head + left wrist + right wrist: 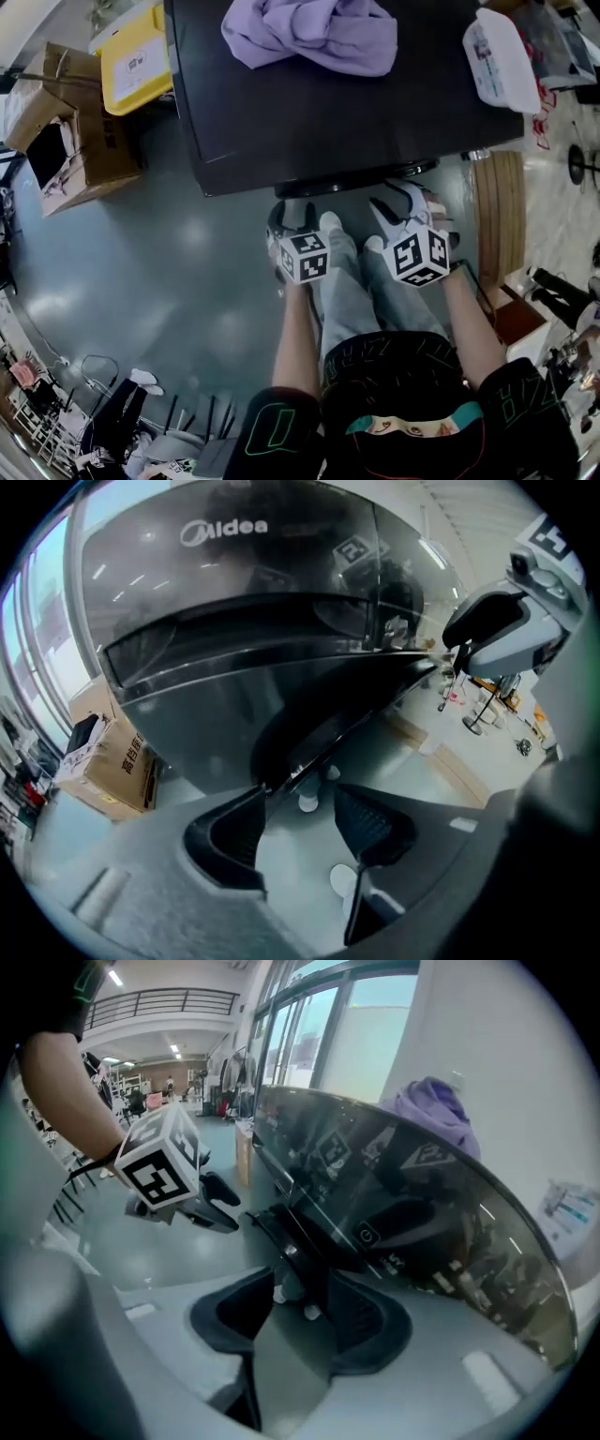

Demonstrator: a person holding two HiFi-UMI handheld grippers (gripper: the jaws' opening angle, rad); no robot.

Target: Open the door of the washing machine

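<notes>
A dark front-loading washing machine (328, 112) fills the top of the head view; its round door (356, 181) bulges out at the front edge. Both grippers hang just in front of that door, pointing down at it. My left gripper (291, 220) is open; in the left gripper view its jaws (300, 799) frame the door's dark rim (347, 724), whose lower end lies by the left jaw tip. My right gripper (403, 202) is open too; in the right gripper view the door's edge (291, 1241) runs between its spread jaws (305, 1288), apart from the pads.
A purple cloth (309, 33) and a white packet (502, 56) lie on the machine's top. A yellow-lidded bin (136, 61) and a cardboard box (66, 131) stand to the left, a wooden board (499, 216) to the right. The person's legs and shoes are below the grippers.
</notes>
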